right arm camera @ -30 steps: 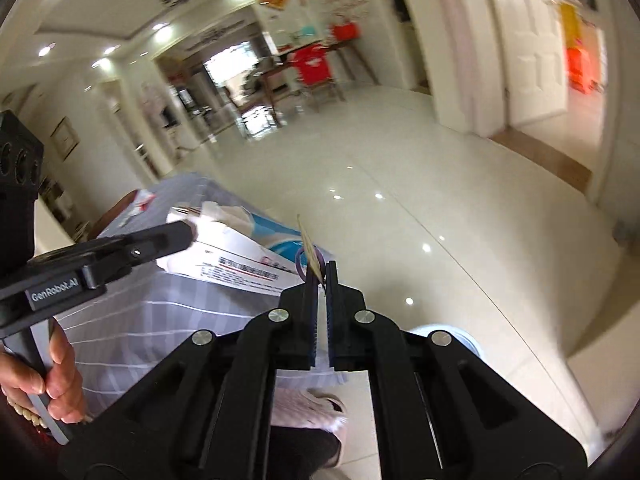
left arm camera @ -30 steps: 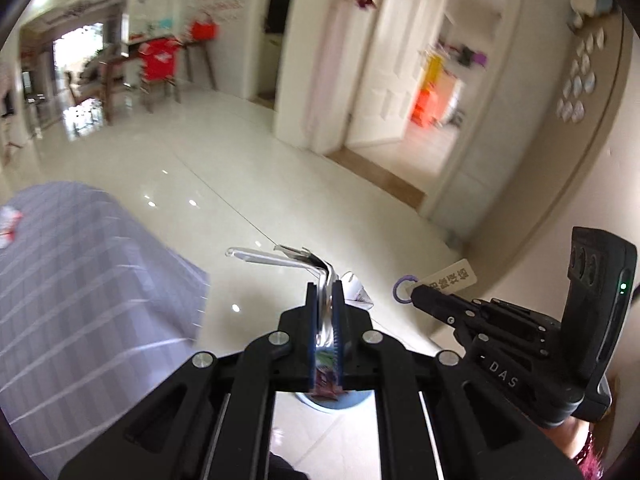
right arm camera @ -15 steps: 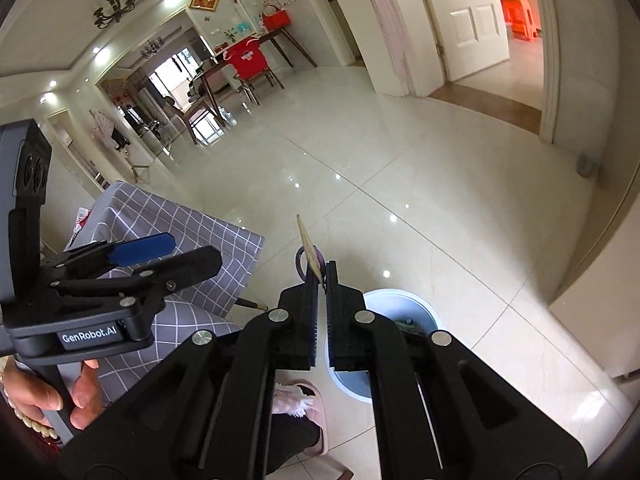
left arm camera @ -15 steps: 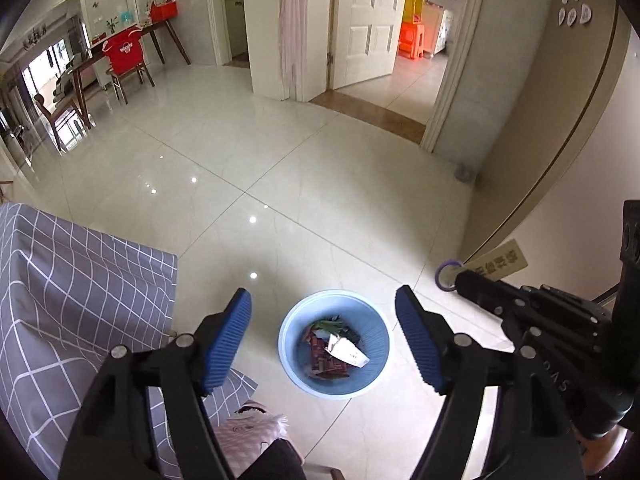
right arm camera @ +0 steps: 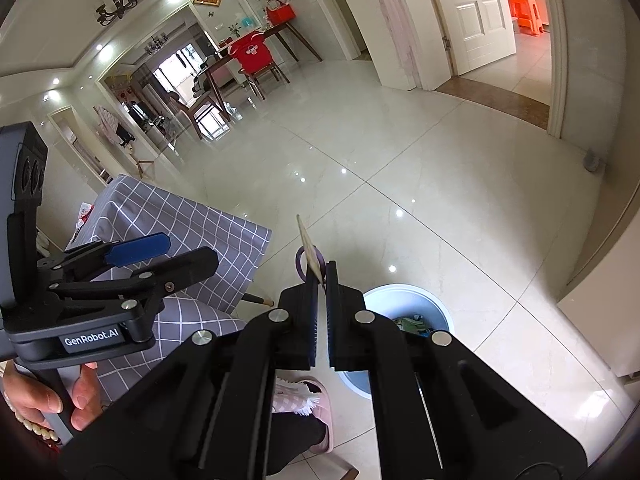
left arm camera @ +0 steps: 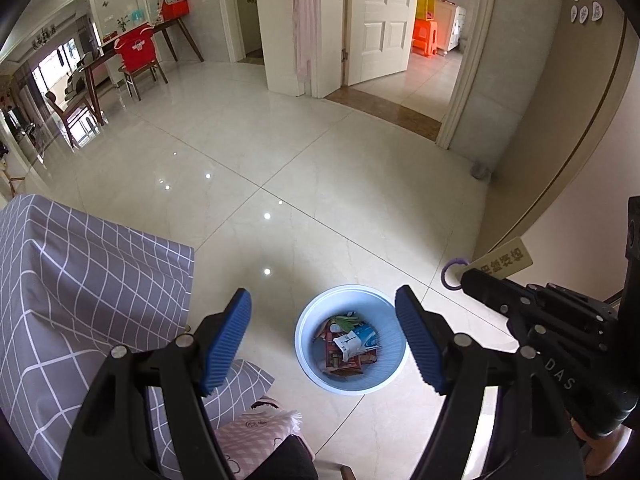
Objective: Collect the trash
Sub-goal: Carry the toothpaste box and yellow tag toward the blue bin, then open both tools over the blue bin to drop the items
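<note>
From my left wrist, my left gripper [left arm camera: 323, 342] hangs released over the floor [left arm camera: 320, 200], blue fingers [left arm camera: 226, 342] spread wide with nothing between them. Below the gap stands the bin [left arm camera: 350, 338], just off the corner of the checked table [left arm camera: 88, 300], with a milk carton [left arm camera: 356, 342] and wrappers [left arm camera: 344, 360] inside. At the right, my right gripper [left arm camera: 464, 278] pinches a tag [left arm camera: 502, 262] with a purple ring.

From my right wrist, my right gripper [right arm camera: 320, 276] is clenched on the tag [right arm camera: 308, 246], which stands edge-on above the fingers [right arm camera: 308, 304]. The bin [right arm camera: 408, 300] sits partly hidden behind them. My left hand [right arm camera: 48, 400] holds the other gripper [right arm camera: 160, 252] beside the table [right arm camera: 188, 220].
</note>
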Demonstrator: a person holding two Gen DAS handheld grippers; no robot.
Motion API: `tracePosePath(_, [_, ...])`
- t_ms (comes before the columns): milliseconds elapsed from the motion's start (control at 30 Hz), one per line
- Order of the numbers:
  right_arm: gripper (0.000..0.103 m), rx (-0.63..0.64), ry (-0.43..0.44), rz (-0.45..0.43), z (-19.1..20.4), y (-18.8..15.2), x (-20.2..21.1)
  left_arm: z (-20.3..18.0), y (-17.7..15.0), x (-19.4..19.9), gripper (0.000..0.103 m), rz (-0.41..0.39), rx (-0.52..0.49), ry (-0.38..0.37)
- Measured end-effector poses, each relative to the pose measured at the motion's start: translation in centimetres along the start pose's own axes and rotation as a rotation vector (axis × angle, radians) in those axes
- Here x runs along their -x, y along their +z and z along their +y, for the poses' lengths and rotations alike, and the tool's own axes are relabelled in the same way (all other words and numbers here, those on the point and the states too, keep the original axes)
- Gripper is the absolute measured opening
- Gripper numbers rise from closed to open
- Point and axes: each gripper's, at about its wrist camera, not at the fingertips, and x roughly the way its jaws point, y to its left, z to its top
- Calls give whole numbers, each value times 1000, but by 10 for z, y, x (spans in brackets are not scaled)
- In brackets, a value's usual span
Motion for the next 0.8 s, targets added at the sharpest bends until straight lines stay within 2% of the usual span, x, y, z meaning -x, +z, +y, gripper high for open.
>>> tracePosePath(300, [4,8,7,-5,7,3,-4,17,1,7,77,-22,25,38])
tracePosePath(500, [7,2,-24,-9,9,8,-14,28,2,10,78,-23,47,48])
tracePosePath(533, [10,2,-41,-7,9,8,-15,30,2,10,78,-22,51,50])
tracePosePath(567, [24,6,-62,-9,9,7,-15,31,1,11,78,-23,52,52])
tracePosePath(600, [49,7,-66,-17,9,8,-14,33,1,12,78,-24,53,53])
tracePosePath(633, [59,4,-75,-31,9,7,-13,35,1,13,78,-26,54,53])
tracePosePath(800, [59,14,-90,-42,13,8,-9,41,1,20,78,-40,66,56])
